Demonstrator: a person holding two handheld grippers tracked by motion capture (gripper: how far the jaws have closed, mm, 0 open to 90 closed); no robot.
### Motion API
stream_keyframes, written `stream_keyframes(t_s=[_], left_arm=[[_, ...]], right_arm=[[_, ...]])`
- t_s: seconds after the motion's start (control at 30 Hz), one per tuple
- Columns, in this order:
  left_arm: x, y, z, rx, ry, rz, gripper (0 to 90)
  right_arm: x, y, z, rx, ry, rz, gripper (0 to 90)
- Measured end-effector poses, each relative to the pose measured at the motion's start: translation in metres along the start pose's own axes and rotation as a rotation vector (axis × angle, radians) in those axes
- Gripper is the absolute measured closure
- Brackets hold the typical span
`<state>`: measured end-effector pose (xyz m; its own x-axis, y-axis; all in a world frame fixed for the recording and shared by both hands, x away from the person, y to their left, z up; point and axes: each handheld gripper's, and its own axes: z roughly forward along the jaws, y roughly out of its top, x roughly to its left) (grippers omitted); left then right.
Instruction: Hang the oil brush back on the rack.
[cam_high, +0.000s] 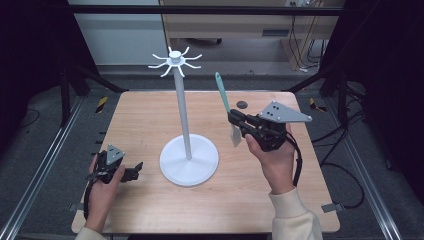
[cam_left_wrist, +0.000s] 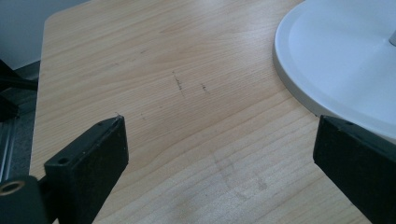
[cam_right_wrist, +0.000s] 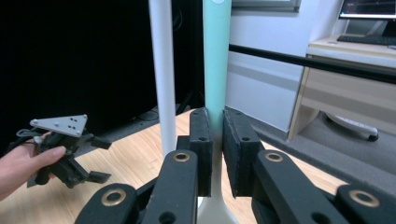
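Wooden tabletop (cam_high: 150, 210) fills the middle of a dark-framed workspace, with grey floor around it and a pale desk at the back. At its centre stands a white hanging stand (cam_high: 183, 115): a round flat base, a thin upright pole and a ring of small hooks at the top.

The right gripper (cam_high: 233, 118), held up above the right half of the tabletop, has its fingers (cam_right_wrist: 201, 149) clenched on a spatula (cam_high: 224, 102) with a mint-green handle and a pale blade. It is gripped partway down, handle pointing up and blade hanging below, just right of the pole and lower than the hooks. The spatula seems picked up and carried near the stand, but not yet hung; lifting it to a hook and letting go look like the steps left.

The left gripper (cam_high: 135, 172) rests low at the front left, close to the stand's base, its fingers (cam_left_wrist: 95, 154) released and wide apart with nothing between them.

From above, the hooks and whole layout are visible. The right gripper view shows the clamp on the handle close up, with the pole just behind. The left gripper view shows bare wood grain and the base's rim.
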<state>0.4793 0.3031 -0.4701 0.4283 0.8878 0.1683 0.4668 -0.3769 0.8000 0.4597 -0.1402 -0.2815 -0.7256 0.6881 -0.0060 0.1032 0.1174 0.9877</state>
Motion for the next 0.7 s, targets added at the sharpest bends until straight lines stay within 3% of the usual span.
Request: stream_keyframes(t_s=[0.27,0.7], left_arm=[[-0.001,0.0,0.001,0.005,0.0,0.004,2.9],[0.0,-0.001,0.0,0.01,0.009,0.007,2.9]], right_arm=[[0.011,0.011,-0.002,-0.023,0.024,-0.029,82.6],[0.011,0.024,0.003,-0.026,0.049,-0.04,82.6]])
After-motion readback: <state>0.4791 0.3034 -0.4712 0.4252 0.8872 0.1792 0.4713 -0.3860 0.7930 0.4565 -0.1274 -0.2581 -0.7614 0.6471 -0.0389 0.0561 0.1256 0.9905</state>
